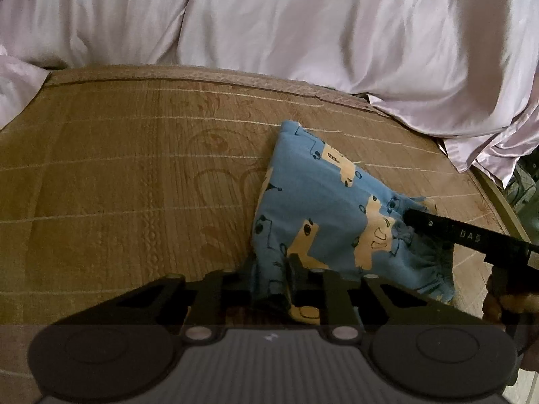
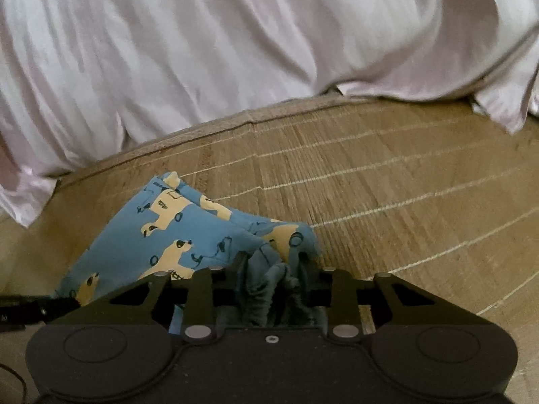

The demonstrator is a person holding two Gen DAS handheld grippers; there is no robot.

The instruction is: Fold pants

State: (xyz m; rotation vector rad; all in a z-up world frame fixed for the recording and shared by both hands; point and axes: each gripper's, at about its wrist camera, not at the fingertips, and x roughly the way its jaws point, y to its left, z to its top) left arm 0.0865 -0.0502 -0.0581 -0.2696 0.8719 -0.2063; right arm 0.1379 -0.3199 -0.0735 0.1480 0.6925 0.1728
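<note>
Small blue pants (image 1: 323, 202) printed with cream animals lie folded into a wedge on a brown woven mat (image 1: 134, 168). My left gripper (image 1: 271, 269) is shut on the near edge of the cloth. The right gripper (image 1: 417, 219) comes in from the right in the left wrist view, its tip on the gathered waistband. In the right wrist view the same pants (image 2: 161, 235) spread out to the left, and my right gripper (image 2: 271, 262) is shut on bunched blue cloth at the waistband. The left gripper's finger shows at the lower left edge there.
A pale pink satin sheet (image 1: 303, 27) is heaped along the far side of the mat (image 2: 404, 185) and also fills the top of the right wrist view (image 2: 235, 50). The mat's edge and a frame (image 1: 505, 202) run down the right side. A hand (image 1: 505, 299) holds the right gripper.
</note>
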